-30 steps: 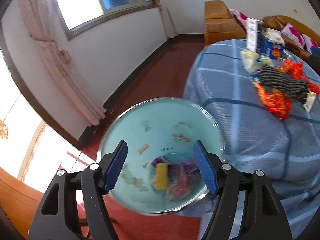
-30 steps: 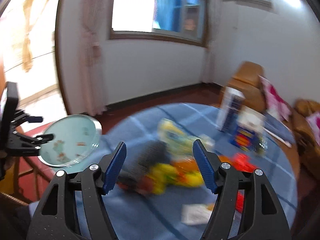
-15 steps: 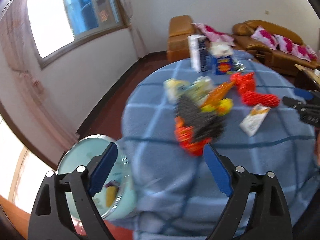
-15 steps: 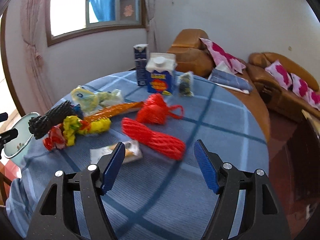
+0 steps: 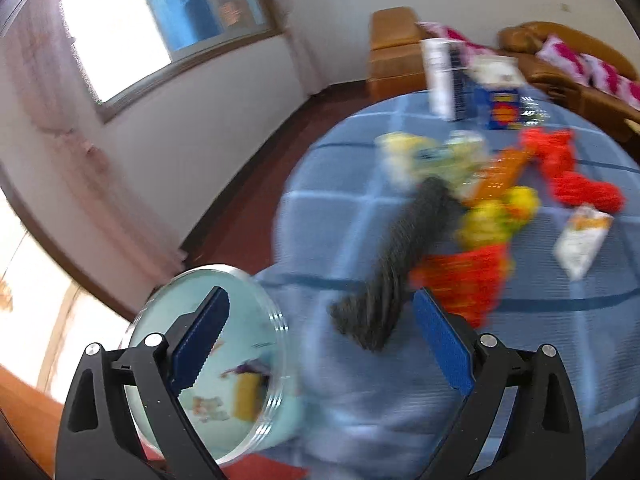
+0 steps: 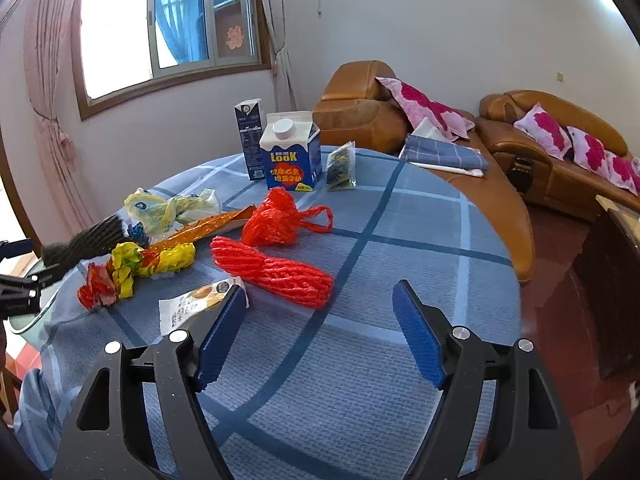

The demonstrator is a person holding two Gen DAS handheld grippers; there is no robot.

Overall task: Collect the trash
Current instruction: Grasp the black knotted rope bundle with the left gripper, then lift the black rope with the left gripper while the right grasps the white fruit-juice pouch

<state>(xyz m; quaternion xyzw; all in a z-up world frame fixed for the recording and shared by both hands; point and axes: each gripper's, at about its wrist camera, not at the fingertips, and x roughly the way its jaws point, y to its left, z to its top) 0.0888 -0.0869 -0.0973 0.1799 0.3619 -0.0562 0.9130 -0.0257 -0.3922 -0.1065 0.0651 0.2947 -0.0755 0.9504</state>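
Trash lies on a round table with a blue checked cloth (image 6: pixel 400 240): a black foam net (image 5: pixel 396 264), a red crumpled wrapper (image 5: pixel 468 280), a yellow wrapper (image 6: pixel 156 260), two red foam nets (image 6: pixel 276 272), a white snack wrapper (image 6: pixel 196 304) and a yellow-green bag (image 6: pixel 164 208). A pale green bin (image 5: pixel 224 364) with some trash inside stands beside the table's left edge. My left gripper (image 5: pixel 320 344) is open and empty just before the black net. My right gripper (image 6: pixel 316 340) is open and empty above the cloth, near the white wrapper.
Two cartons (image 6: pixel 292 156) and a small packet (image 6: pixel 340 166) stand at the table's far side. Brown sofas (image 6: pixel 560 148) with pink cushions lie behind and right. A dark cabinet (image 6: pixel 612 292) is at the right. Red floor surrounds the table.
My left gripper has swung from above the bin towards the table and the black net. My right gripper has moved right along the table and steadied near the white wrapper.
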